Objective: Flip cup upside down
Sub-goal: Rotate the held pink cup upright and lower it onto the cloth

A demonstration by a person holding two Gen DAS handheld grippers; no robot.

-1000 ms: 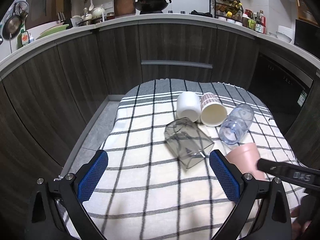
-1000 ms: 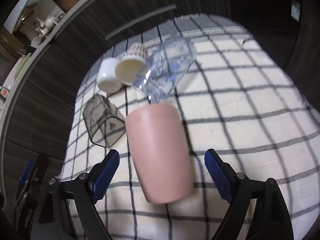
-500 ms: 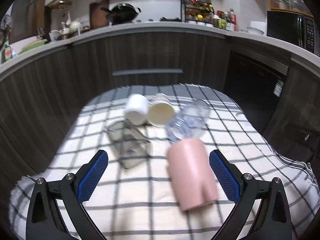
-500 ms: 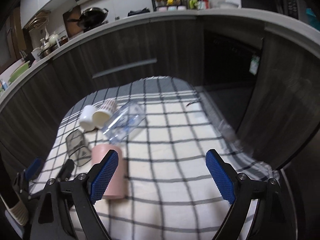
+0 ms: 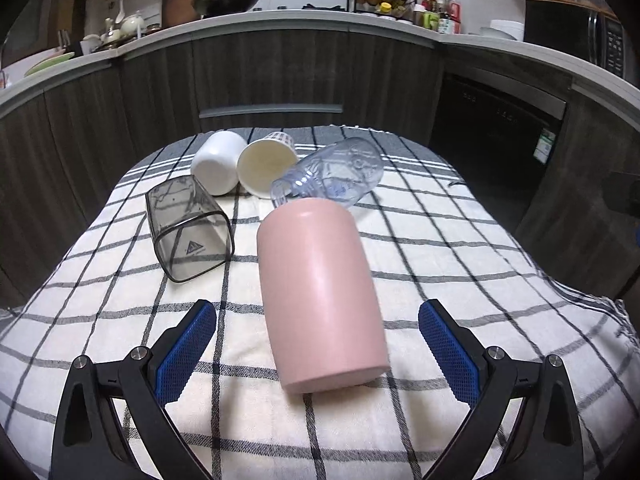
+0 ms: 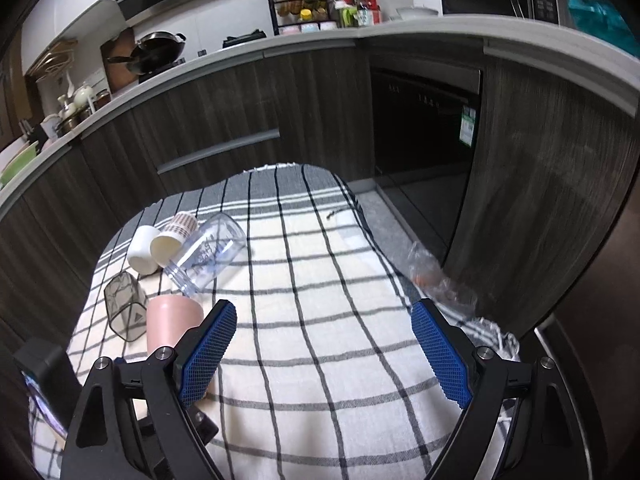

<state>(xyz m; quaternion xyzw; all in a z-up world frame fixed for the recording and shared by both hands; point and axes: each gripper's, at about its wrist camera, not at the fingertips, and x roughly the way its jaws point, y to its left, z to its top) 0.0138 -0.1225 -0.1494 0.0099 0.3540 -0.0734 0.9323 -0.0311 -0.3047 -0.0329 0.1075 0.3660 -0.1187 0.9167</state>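
A pink cup stands on the checked cloth, directly ahead of my left gripper. The gripper is open and empty, its blue pads on either side of the cup's lower part without touching it. In the right wrist view the pink cup sits at the left, partly behind the left pad. My right gripper is open and empty over bare cloth, to the right of the cup.
A smoky square tumbler, a white cup, a patterned paper cup and a clear plastic bottle lie on their sides behind the pink cup. Dark kitchen cabinets ring the table. Crumpled clear plastic lies at the cloth's right edge.
My left gripper swung right and closed in until the pink cup sits between its pads. My right gripper pulled back and away to the right of the cup.
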